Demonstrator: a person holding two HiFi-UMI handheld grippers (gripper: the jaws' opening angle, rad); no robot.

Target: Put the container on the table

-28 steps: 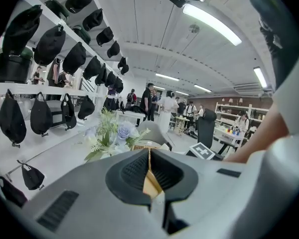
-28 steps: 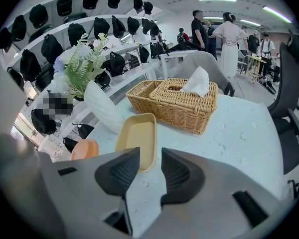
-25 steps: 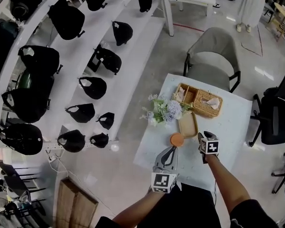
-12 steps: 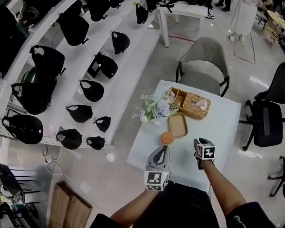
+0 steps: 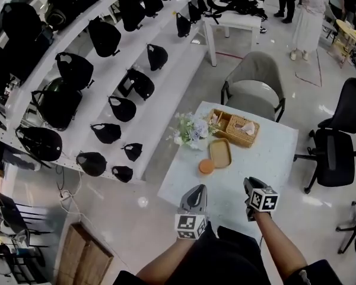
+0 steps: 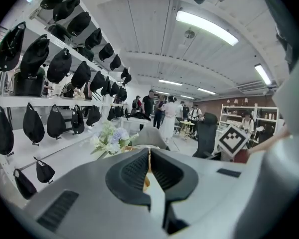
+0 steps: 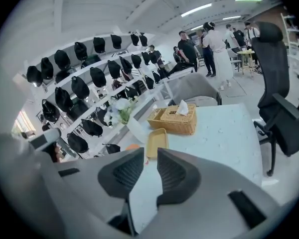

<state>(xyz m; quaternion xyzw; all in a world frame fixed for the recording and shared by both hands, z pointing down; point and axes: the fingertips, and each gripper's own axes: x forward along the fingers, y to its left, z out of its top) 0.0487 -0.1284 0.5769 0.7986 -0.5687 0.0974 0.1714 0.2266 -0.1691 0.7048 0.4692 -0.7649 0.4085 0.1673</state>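
Note:
A small round orange container [image 5: 206,166] stands on the white table [image 5: 267,159], just left of a yellow tray [image 5: 219,152]. Neither gripper touches it. My left gripper [image 5: 197,190] hovers off the table's near edge, short of the container, with its jaws together and nothing in them [image 6: 149,151]. To its right, my right gripper [image 5: 250,184] is raised over the near edge. Its jaws are closing with a narrow gap left and nothing between them [image 7: 149,152]. The right gripper view looks down on the tray [image 7: 156,140], with a sliver of the orange container [image 7: 132,146] beside it.
A wicker basket [image 5: 236,129] with tissues and a bunch of flowers [image 5: 190,130] stand at the table's far side. A grey armchair [image 5: 253,91] is behind the table and a black office chair [image 5: 338,159] to its right. White shelves of black bags [image 5: 107,70] run along the left. People stand at the back.
Both grippers have drawn back and up from the table, away from the orange container, which stays beside the tray. The view has widened.

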